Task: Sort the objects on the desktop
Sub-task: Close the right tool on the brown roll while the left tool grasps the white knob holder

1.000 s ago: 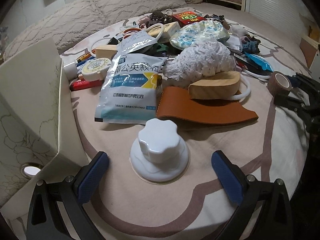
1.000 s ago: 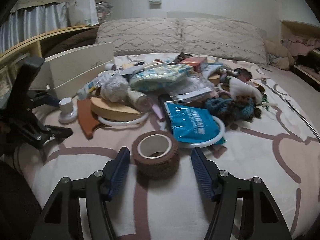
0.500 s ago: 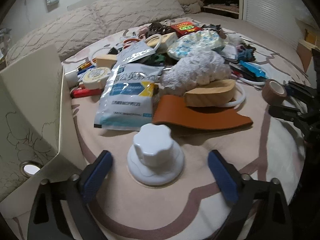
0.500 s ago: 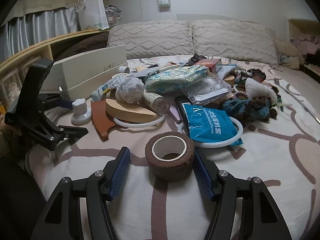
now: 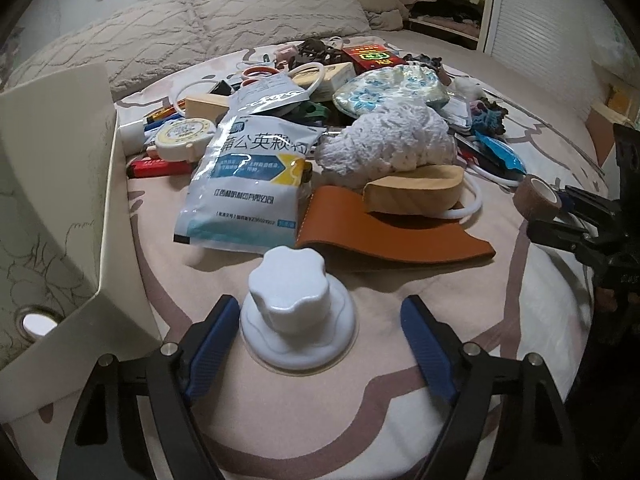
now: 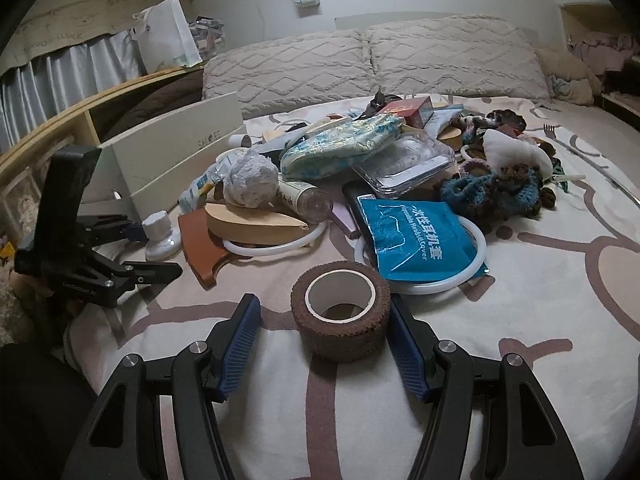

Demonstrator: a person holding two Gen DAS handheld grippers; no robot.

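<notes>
A white suction knob [image 5: 296,308] stands upright on the bedspread between the blue pads of my left gripper [image 5: 318,300]. Its jaws are closing: the left pad is almost at the knob's base and the right pad is still a gap away. A brown tape roll [image 6: 340,316] stands on its end between the fingers of my right gripper [image 6: 323,299]. The right pad is against the roll or nearly so, and the left pad is clear of it. In the right wrist view the left gripper [image 6: 136,248] flanks the knob [image 6: 160,236]. The roll [image 5: 534,196] also shows at the left view's right edge.
A cream box [image 5: 60,200] stands open just left of the knob. Behind it lies a pile: a medicine pouch [image 5: 248,184], a brown leather piece [image 5: 392,236], a wooden block [image 5: 416,194], a fluffy white cloth [image 5: 388,144], a blue packet [image 6: 416,240] on a white ring [image 6: 476,256]. Pillows [image 6: 360,64] line the back.
The left gripper's pads have drawn in around the white knob. In the right wrist view the tape roll now sits closer to the right pad, and the view has tilted slightly.
</notes>
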